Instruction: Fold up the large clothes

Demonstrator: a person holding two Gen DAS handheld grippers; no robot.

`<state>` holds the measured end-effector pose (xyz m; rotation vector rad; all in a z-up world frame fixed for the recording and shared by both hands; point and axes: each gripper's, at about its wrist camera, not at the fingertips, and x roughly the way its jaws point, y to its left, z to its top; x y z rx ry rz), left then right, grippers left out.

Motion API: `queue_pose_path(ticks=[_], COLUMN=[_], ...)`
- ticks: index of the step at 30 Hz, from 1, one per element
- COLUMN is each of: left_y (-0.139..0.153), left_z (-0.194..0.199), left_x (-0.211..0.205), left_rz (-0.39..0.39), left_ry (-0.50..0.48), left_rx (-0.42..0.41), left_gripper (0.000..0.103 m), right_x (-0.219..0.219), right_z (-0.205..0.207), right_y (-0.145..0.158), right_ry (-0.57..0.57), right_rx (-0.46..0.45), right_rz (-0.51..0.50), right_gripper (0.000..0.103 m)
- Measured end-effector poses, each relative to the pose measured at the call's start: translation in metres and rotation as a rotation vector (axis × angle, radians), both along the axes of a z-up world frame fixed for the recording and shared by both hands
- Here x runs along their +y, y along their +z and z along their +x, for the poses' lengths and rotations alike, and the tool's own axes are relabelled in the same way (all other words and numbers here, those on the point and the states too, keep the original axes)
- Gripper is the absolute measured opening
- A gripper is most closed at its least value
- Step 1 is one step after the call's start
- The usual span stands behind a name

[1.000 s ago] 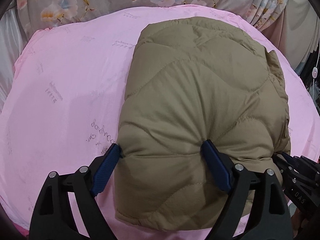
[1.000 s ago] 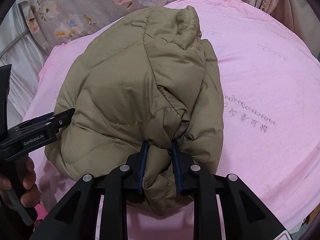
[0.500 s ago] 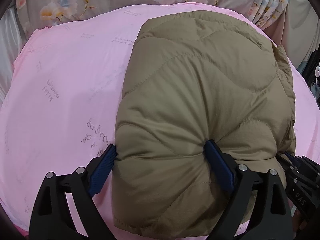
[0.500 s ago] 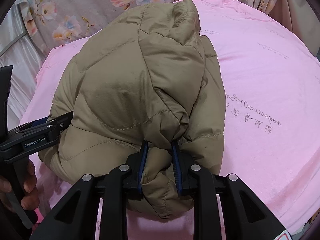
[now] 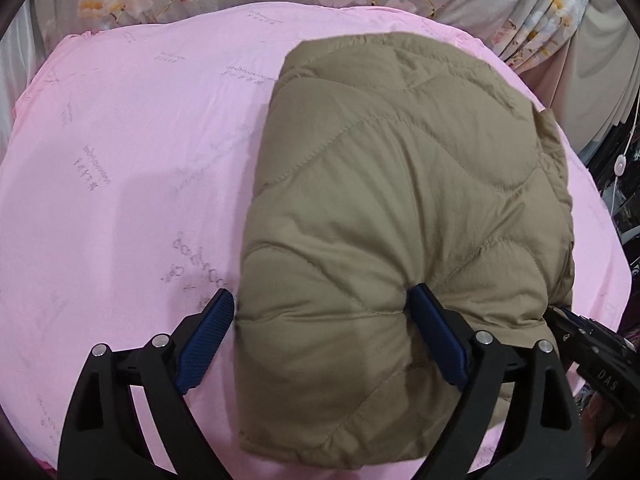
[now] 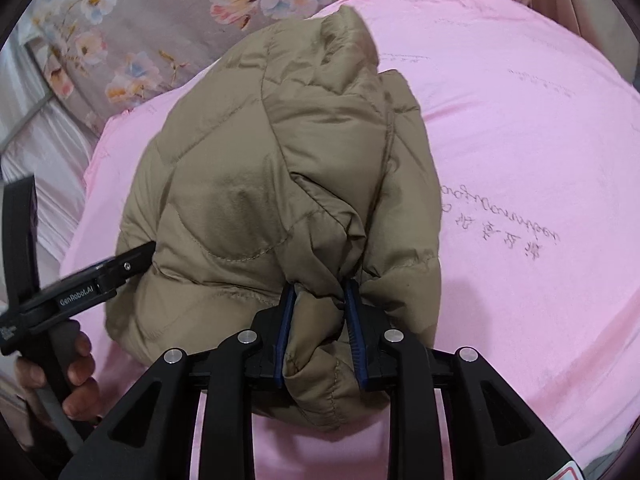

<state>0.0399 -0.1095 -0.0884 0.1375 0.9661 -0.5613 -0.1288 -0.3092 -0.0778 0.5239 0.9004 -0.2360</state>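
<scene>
A folded tan quilted jacket (image 5: 400, 184) lies bunched on the pink sheet (image 5: 120, 168). My left gripper (image 5: 320, 320) spans its near left corner with the jaws wide. The blue pads (image 5: 434, 332) press into the puffy fabric, which puckers between them. In the right wrist view the jacket (image 6: 248, 184) rises as a mound. My right gripper (image 6: 320, 320) pinches a thick fold at its near edge; its jaws are opening slightly, with the fabric still squeezed between the pads. The left gripper (image 6: 100, 276) shows at the jacket's left side and the right gripper (image 5: 592, 352) at its right.
Floral grey bedding (image 6: 140, 40) lies beyond the far edge of the pink sheet (image 6: 520, 140). A person's hand (image 6: 80, 368) holds the left gripper's handle. Curtains and a dark area with a white cord (image 5: 620, 160) stand at the right.
The jacket's near edge has bunched up a little higher in the right wrist view and that view has rolled slightly. Both grippers stay on the jacket.
</scene>
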Motion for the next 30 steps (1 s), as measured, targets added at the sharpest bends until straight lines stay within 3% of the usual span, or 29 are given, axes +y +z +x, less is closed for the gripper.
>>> queue_pose_path(ticks=[4,7,9,12,13,14,15,17,19,22,30], left_y=[0.035,0.07,0.086,0.096,0.095,0.092,0.088,0.083,0.072,0.041,0.018], left_z=[-0.004,0.005,0.016,0.038,0.048,0.055,0.062,0.07,0.076,0.089,0.089], left_x=[0.012,0.006,-0.004,-0.025,-0.035,-0.044,-0.05,-0.061,-0.071,-0.086,-0.09], left_rz=[-0.006,-0.033,-0.04,-0.046,-0.043,-0.041,-0.034,-0.033,-0.02,-0.003,0.009], left_ry=[0.014,0.017,0.03,0.039,0.032,0.03,0.036,0.039,0.038,0.032,0.081], left_rx=[-0.109,-0.182,-0.214,-0.22,-0.2,-0.18,-0.167,-0.156,-0.139,-0.063,-0.131], left_gripper=[0.083,0.084,0.084,0.084,0.084,0.084,0.084,0.084,0.084,0.085,0.09], right_x=[-0.008,-0.027,-0.044,-0.071,-0.078,-0.084,-0.087,-0.087,-0.084,-0.087,-0.084], right_z=[-0.006,0.007,0.026,0.067,0.08,0.094,0.1,0.093,0.086,0.094,0.106], right_y=[0.04,0.067,0.071,0.053,0.043,0.032,0.029,0.041,0.047,0.016,-0.006], right_ry=[-0.025,-0.073,-0.111,-0.182,-0.201,-0.184,-0.166,-0.161,-0.167,-0.18,-0.174], right_rx=[-0.068,-0.146,-0.187,-0.158,-0.135,-0.116,-0.114,-0.213,-0.226,-0.128,-0.111], right_rz=[-0.066,-0.035,0.011,0.106,0.141,0.183,0.212,0.204,0.116,0.109,0.102], right_gripper=[0.027,0.053,0.06,0.063,0.062,0.039,0.023,0.012,0.01,0.011,0.017])
